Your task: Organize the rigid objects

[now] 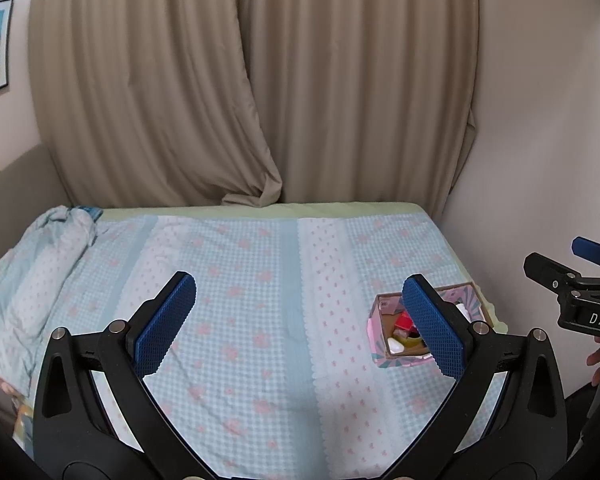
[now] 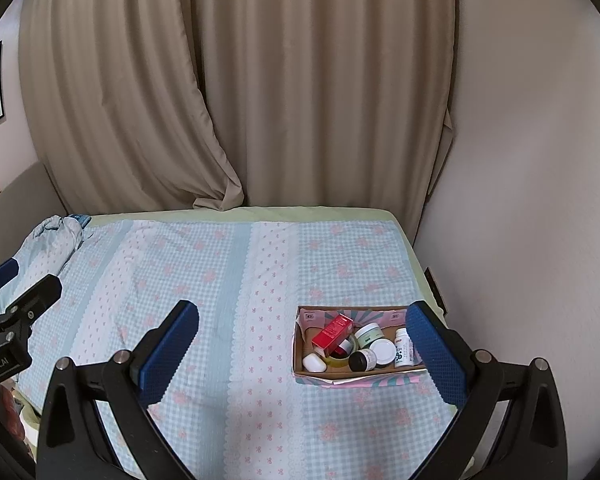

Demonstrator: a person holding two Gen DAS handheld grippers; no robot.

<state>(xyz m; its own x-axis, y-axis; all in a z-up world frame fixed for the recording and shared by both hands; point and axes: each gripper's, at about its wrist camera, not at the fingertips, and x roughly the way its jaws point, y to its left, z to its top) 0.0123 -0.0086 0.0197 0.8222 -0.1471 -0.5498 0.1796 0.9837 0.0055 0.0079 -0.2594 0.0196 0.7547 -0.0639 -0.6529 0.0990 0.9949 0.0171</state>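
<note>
A pink-and-teal cardboard box (image 2: 356, 381) lies on the checked bedspread (image 2: 204, 280) near the bed's right edge. Inside are a red carton (image 2: 332, 334), a white bottle (image 2: 403, 349), a green-label jar (image 2: 369, 334), a white-lidded jar (image 2: 382, 352), a black jar (image 2: 362, 361), a tape roll (image 2: 342, 355) and a small white piece (image 2: 314, 363). My right gripper (image 2: 304, 354) hovers open and empty, the box just inside its right finger. My left gripper (image 1: 300, 326) is also open and empty, and its right finger hides part of the box (image 1: 380, 354).
Beige curtains (image 2: 300, 100) hang behind the bed and a white wall (image 2: 520, 220) runs close along its right side. A crumpled quilt (image 2: 56, 236) lies at the back left. Each gripper shows at the other view's edge: right gripper (image 1: 564, 258), left gripper (image 2: 20, 282).
</note>
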